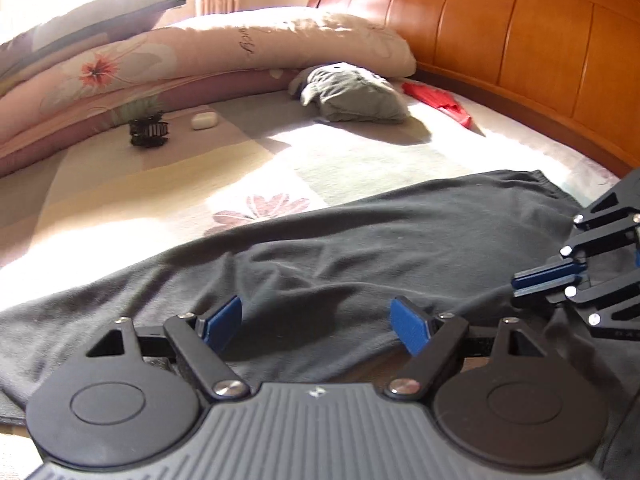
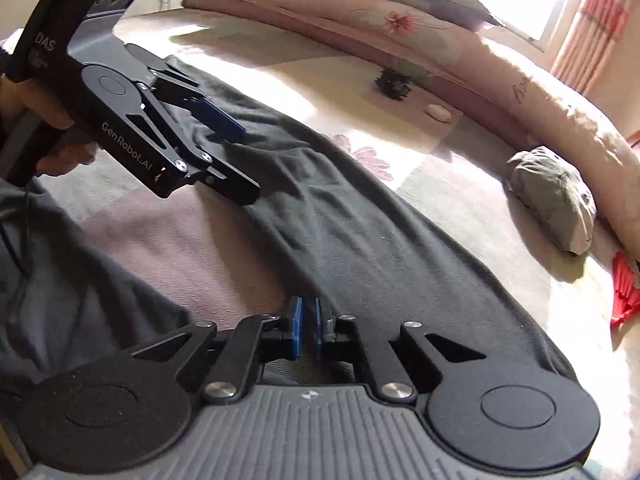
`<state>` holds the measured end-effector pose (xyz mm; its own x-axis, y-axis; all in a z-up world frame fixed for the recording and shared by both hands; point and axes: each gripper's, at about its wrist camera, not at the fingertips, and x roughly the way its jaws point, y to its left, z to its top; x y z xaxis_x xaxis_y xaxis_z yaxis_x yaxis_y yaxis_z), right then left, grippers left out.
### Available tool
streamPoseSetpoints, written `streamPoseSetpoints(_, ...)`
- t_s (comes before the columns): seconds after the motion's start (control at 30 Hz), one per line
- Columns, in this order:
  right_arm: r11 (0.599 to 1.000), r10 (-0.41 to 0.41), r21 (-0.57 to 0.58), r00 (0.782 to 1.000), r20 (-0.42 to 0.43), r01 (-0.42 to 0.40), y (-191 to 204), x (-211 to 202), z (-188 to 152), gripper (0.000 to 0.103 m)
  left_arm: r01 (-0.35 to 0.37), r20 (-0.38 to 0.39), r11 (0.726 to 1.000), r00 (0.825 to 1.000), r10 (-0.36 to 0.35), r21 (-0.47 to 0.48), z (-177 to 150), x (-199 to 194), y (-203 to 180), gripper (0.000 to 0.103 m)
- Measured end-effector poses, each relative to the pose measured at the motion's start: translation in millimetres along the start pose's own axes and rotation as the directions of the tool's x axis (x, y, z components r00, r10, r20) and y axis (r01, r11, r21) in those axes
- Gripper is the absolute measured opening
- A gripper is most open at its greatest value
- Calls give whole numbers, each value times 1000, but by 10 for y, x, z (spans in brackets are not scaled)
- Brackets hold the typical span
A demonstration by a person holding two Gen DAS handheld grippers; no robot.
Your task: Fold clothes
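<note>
We find the dark garment (image 1: pixel 360 248) spread on the bed (image 1: pixel 120 184), lying as a long band with shallow wrinkles across its middle. We judge it light, limp and non-slippery knit cloth: it will drape and sag from any hold, cannot be pushed into shape, and is in no way fragile. It is best taken by a pinch at a hem or corner, two points held well apart so the fold line stays straight. Its long axis runs across the left wrist view, from the near left up toward the wooden headboard (image 1: pixel 520 48) side; in the right wrist view the same band runs from the near right edge away toward the upper left. Which end is collar or hem we cannot tell. The right tongs (image 2: pixel 307 326) sit at the near edge of the garment with their blue pads drawn almost together; cloth appears to be pinched between them, though the exact bite is hard to see. The left tongs (image 1: pixel 318 324) stand wide apart over the garment, gripping nothing, held by a hand (image 2: pixel 60 140). Beyond the garment, toward the headboard, lie a bundled grey cloth (image 1: pixel 352 94) and a red item (image 1: pixel 440 104); a small white case (image 1: pixel 203 121) and a black object (image 1: pixel 148 132) sit by the folded quilt (image 1: pixel 160 60).
</note>
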<state>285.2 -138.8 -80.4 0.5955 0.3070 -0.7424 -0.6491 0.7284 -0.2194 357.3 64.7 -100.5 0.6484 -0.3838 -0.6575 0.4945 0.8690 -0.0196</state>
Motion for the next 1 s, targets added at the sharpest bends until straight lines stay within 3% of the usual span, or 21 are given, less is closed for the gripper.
streamPoseSetpoints(0.17,991,35,132,996,-80,-24,-39,236,-123,9,-17,-156,999,987,24,48,-177,181,19,85)
streamPoseSetpoints(0.3,979,149,156,985,-86,-135,-119,79,-101,11,-4,-147,997,989,16,80,-185,56,-5,83)
streamPoseSetpoints(0.37,973,123,201,992,-38,-113,-244,12,-62,12,6,-102,996,995,4,93,-88,25,-35,84)
streamPoseSetpoints(0.47,956,82,287,996,-42,-67,-394,146,-31,12,-4,-89,997,996,12,82,76,136,-100,84)
streamPoseSetpoints(0.57,946,111,314,990,-89,-78,-336,343,-99,13,-27,-178,997,983,41,79,10,348,-139,85)
streamPoseSetpoints(0.63,952,119,293,989,-89,-88,-253,281,-122,15,-10,-201,1000,980,12,11,-75,325,-56,86)
streamPoseSetpoints(0.73,949,189,275,976,-110,-153,-275,158,-109,17,10,-252,1000,968,-7,14,-30,211,4,86)
streamPoseSetpoints(0.9,965,90,252,993,-74,-68,-412,243,135,19,-42,-181,999,983,43,11,110,242,62,86)
streamPoseSetpoints(1.0,958,105,276,992,-73,-82,-421,545,290,19,-47,-223,999,974,42,-17,22,383,78,87)
